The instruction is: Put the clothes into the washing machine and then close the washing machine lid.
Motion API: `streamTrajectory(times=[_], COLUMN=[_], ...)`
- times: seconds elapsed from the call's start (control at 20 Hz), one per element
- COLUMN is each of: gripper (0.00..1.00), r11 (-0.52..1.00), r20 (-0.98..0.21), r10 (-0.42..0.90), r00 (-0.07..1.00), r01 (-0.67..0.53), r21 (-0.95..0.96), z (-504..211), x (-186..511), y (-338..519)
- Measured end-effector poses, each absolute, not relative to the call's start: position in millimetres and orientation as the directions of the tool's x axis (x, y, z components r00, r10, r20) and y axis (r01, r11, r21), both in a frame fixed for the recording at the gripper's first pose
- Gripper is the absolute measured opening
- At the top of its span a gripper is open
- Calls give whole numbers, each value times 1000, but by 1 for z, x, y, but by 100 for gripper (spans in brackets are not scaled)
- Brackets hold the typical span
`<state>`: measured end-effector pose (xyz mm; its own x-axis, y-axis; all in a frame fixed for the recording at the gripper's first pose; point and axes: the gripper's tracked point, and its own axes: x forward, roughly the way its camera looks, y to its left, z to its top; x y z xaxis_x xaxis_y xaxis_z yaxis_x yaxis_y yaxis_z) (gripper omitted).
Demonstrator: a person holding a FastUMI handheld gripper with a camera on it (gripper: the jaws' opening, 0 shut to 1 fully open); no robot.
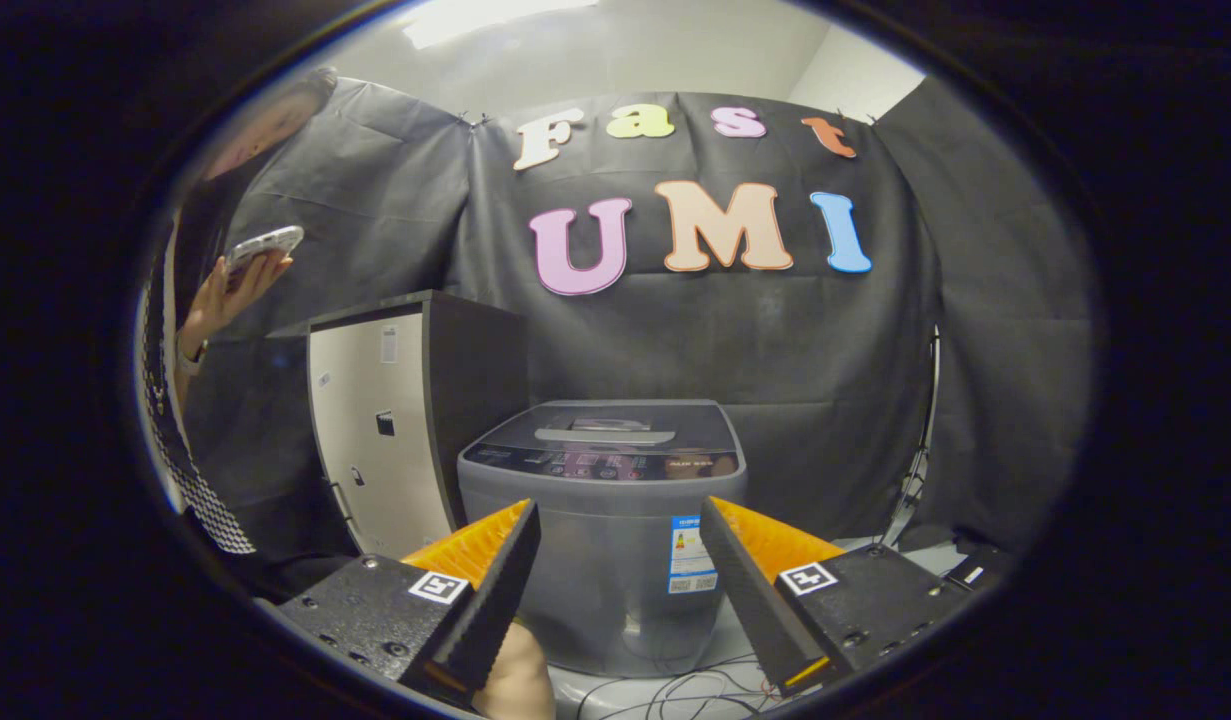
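Beyond the wide, empty tongs (620, 520) stand one lid-down washing machine (603, 520) and one cabinet (395, 420)

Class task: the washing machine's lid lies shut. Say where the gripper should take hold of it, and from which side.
Judging by shape, grip the pale handle bar on the lid, coming from above at the front; it is the lid's one raised part. The gripper hangs open, short of the washing machine.

Staged test booth, not a real laundry room. Black cloth wall (825, 340) hangs in creased panels pinned at the top, plain room wall and ceiling light above it. Grey top-load washing machine (605, 520) stands alone, loose cables (675, 690) on the floor by it, a cabinet (395, 420) alongside. Person (200, 300) with a phone (263, 245) stands at the side.
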<state>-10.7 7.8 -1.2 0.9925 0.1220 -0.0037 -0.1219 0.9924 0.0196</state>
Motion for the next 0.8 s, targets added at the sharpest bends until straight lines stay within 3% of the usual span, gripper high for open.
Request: streamTrajectory(times=[0.8], gripper=[97], r11=[992], r20=[-5], r10=[122], r00=[992], r01=[-122], r21=[20], z=[-2], x=[-11], y=[7])
